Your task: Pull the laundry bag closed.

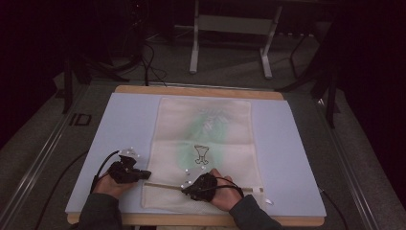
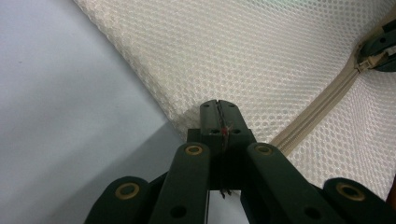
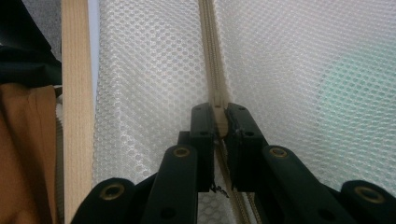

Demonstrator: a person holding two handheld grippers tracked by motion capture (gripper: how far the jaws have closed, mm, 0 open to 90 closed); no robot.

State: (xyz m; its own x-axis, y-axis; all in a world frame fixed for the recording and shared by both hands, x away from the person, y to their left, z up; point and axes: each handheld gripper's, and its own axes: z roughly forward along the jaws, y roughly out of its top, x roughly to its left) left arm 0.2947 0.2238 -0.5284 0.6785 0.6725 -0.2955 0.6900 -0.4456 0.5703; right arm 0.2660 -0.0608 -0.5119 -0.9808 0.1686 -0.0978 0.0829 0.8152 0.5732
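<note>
A cream mesh laundry bag [image 1: 203, 143] lies flat in the middle of a pale blue mat [image 1: 297, 158], its length running from the near edge towards the far edge, with a green garment showing faintly through the mesh. A beige zipper [image 1: 165, 185] crosses the bag from left to right close to its near end.

The right gripper [image 1: 187, 188] sits on that zipper near the middle of the bag; in the right gripper view its jaws are pinched narrow on the zipper pull [image 3: 219, 122]. The left gripper [image 1: 146, 174] is at the bag's left edge, and in the left gripper view its jaws are clamped together on the mesh border right at the zipper's left end.

The mat rests on a wooden table [image 1: 201, 91], whose light edge shows at the far side.
</note>
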